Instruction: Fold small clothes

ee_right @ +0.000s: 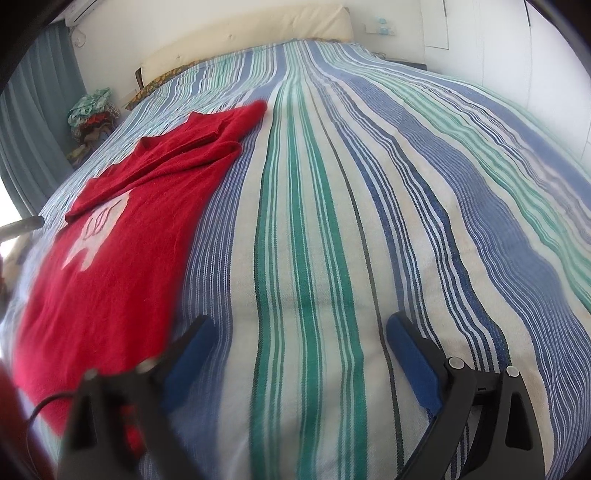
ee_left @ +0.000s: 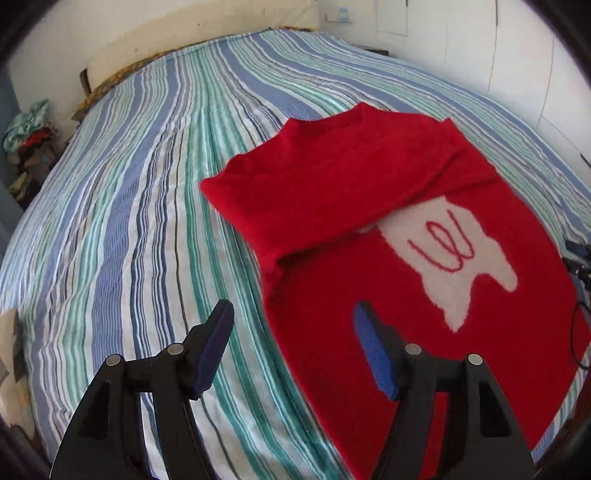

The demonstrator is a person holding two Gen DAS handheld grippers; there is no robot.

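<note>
Left wrist view, nearest first: the left gripper (ee_left: 291, 314) has its jaws spread wide with nothing between them, the blue pads (ee_left: 375, 354) bare. One finger hangs over the striped bedspread (ee_left: 122, 221), the other over the near part of the red sweater (ee_left: 388, 266); whether either touches the fabric cannot be told. The sweater lies flat on the bedspread to the right of centre, its hem end closest to the camera. On its front is a white patch (ee_left: 454, 258) with a red scribble in it. Beyond the patch a sleeve (ee_left: 314, 192) is folded across the body, covering the upper edge of the white shape, and the neck end lies farthest away. At the right edge a black cable (ee_left: 576, 332) lies beside the sweater. Further off, past the bed's left side, a heap of mixed clothes (ee_left: 27, 136) sits near the wall, and a pale headboard (ee_left: 207, 40) runs along the far end. In the right wrist view, the right gripper (ee_right: 301, 325) is likewise wide open and holds nothing, its fingers over bare striped bedspread (ee_right: 332, 221) just beside the sweater's right edge. The red sweater (ee_right: 122, 236) stretches away on the left, hem near, folded sleeves (ee_right: 207, 136) far. The clothes heap (ee_right: 94, 114) and a grey curtain (ee_right: 33, 122) stand behind it, with the headboard (ee_right: 258, 33) beyond.
</note>
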